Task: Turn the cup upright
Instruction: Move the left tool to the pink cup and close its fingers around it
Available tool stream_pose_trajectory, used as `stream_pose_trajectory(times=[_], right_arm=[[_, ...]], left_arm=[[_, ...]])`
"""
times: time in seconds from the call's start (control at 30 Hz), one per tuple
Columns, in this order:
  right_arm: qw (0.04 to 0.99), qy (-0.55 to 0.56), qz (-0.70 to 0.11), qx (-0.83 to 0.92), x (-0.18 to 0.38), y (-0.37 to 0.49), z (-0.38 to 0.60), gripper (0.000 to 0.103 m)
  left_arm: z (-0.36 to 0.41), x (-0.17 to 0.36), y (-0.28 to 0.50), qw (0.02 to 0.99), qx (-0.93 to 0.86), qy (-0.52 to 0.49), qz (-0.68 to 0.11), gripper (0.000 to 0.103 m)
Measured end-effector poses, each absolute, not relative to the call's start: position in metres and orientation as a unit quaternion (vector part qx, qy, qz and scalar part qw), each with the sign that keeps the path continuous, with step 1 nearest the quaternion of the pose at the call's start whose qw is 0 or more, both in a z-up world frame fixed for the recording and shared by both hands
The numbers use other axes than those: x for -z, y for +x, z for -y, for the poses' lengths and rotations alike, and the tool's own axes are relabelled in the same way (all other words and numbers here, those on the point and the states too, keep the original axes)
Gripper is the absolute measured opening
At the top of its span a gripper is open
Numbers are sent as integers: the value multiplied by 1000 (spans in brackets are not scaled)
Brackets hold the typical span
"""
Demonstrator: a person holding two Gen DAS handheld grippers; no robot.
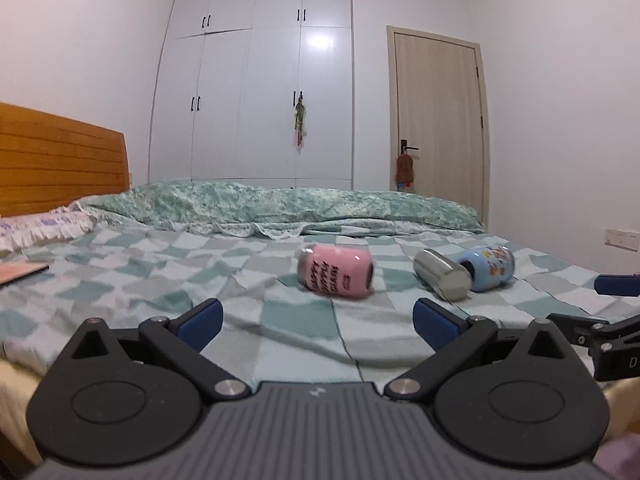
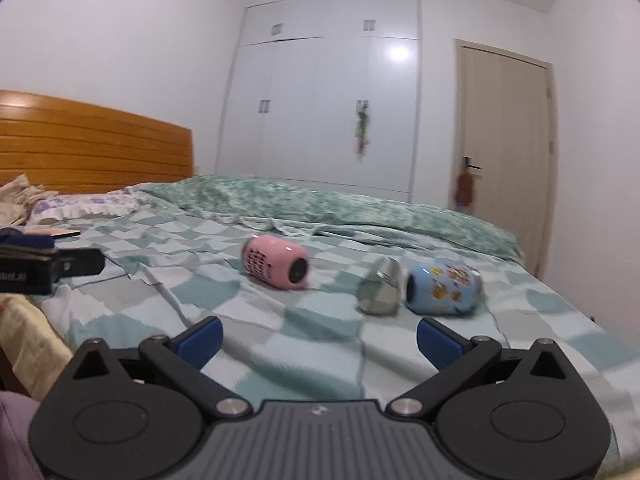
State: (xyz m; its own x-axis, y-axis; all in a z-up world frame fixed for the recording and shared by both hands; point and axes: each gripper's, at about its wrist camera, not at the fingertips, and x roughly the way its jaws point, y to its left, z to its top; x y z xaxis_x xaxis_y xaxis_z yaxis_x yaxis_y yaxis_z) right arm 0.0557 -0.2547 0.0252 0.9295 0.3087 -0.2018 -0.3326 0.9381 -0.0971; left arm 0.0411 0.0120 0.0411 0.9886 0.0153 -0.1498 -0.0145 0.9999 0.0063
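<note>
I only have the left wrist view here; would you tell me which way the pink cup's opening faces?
Observer: In the right wrist view the pink cup lies on its side, with a dark round end turned toward that camera, blurred.
Operator: Is the right gripper open?
Observer: Yes, the right gripper is open and empty, short of the cups.
Operator: Anything by the headboard I miss?
Observer: Crumpled beige cloth lies beside the wooden headboard.

Pink cup (image 1: 335, 275) with black lettering, lying on its side on the checked bed (image 1: 160, 272), blue cartoon-print cup (image 1: 490, 267) toppled nearby, steel cap (image 1: 440, 274) attached
</note>
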Motion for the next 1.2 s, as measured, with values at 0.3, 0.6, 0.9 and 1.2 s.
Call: stream_pose_trajectory(times=[0.3, 0.6, 0.9, 1.2], right_arm=[[969, -114, -98, -198, -54, 137, 208, 103], [962, -118, -128, -212, -56, 204, 178, 103], [959, -108, -174, -194, -55, 276, 188, 103], [955, -111, -218, -167, -63, 352, 217, 103]], left_arm=[[-42, -67, 102, 996, -33, 11, -78, 103], [-57, -73, 167, 992, -24, 86, -91, 103], [-33, -72, 256, 958, 25, 267, -102, 103], [17, -17, 339, 861, 109, 484, -111, 103]])
